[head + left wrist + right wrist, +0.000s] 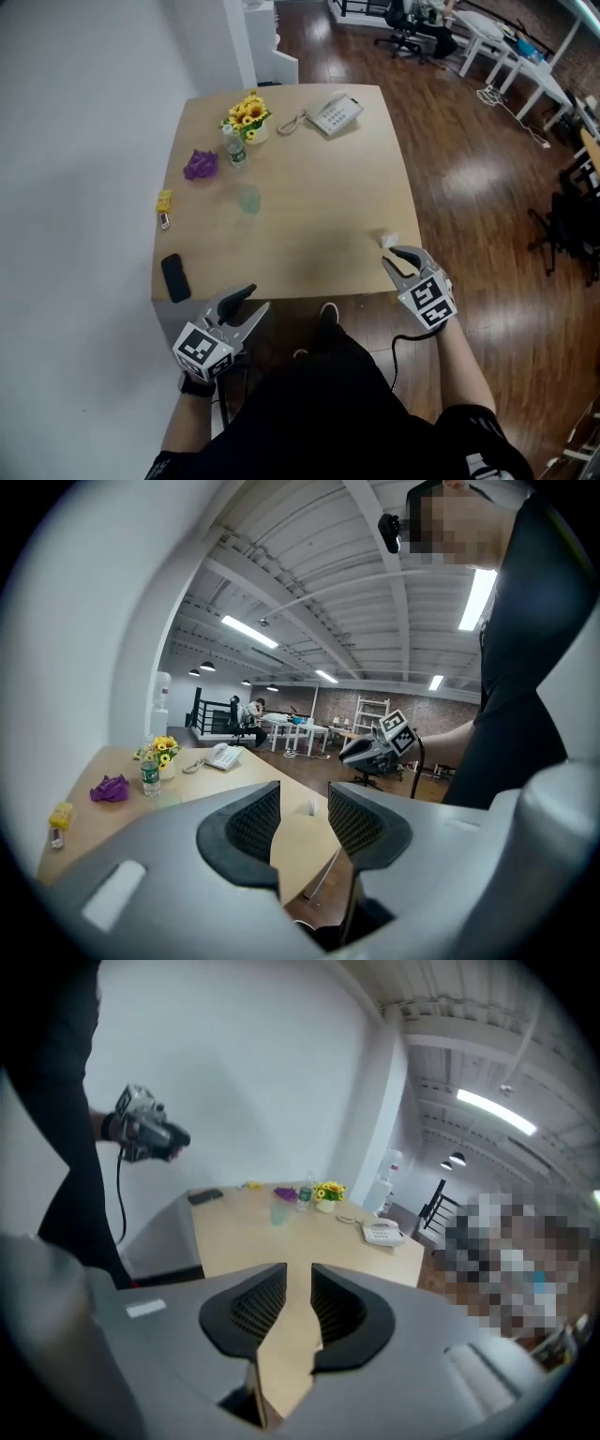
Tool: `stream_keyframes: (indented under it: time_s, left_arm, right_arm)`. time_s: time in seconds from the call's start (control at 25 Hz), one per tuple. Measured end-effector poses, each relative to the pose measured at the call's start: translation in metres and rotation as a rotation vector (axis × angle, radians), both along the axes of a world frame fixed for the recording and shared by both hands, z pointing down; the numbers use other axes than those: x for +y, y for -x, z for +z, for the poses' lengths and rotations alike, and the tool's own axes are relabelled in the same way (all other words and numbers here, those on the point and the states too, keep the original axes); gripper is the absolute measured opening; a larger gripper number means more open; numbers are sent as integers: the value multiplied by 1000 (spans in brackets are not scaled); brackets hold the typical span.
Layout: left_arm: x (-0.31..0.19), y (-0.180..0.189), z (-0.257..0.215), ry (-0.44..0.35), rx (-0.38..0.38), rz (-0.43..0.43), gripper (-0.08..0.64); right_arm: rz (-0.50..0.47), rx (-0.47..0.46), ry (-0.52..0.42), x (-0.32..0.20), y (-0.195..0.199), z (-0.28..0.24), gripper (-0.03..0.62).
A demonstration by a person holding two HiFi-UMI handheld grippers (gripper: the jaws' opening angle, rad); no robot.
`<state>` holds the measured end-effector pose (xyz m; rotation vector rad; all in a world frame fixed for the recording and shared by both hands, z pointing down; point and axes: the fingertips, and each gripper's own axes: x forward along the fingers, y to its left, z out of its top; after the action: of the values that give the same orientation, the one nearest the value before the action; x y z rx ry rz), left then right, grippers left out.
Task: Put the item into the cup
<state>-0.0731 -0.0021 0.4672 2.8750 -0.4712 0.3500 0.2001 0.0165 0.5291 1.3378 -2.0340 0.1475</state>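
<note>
A clear, pale green cup (248, 199) stands on the wooden table (309, 253), left of centre; the right gripper view shows the cup (280, 1213) far ahead. A small white item (388, 240) lies near the table's front right edge, just beyond my right gripper (394, 257). That gripper is open with nothing between its pads (260, 1309). My left gripper (253, 300) hovers off the table's front left corner, open and empty. In the left gripper view the white item (312, 807) shows between the spread fingers (253, 822), far off.
At the table's back stand a yellow flower pot (249, 116), a small bottle (235, 150) and a white desk phone (334, 114). A purple wad (201, 165), a yellow object (164, 200) and a black phone (174, 277) lie along the left edge. A white wall runs along the left.
</note>
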Motion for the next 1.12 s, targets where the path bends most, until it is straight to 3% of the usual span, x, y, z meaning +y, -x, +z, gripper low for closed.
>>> stream_keyframes:
  time_s: [0.16,0.36,0.64,0.84,1.12]
  left_arm:
    - [-41,-32,-1,22,-22,-21,156]
    - [-81,-77,5,38,-43,-4,179]
    - [-119,-130,6,40,-65,15,192]
    - [-133,-138,15,53,-87,15,199]
    - [-154,-136,21,62,-115,20,199]
  right_arm:
    - [-100,188,120,-29,-48,42,97]
    - [-172,271,264,-60,-105,91,103]
    - [-338,255,476,-67,-142,157,109]
    - [-353,194,582,-63,-154,188,110]
    - [-381,239,680,-54,-158,219,110]
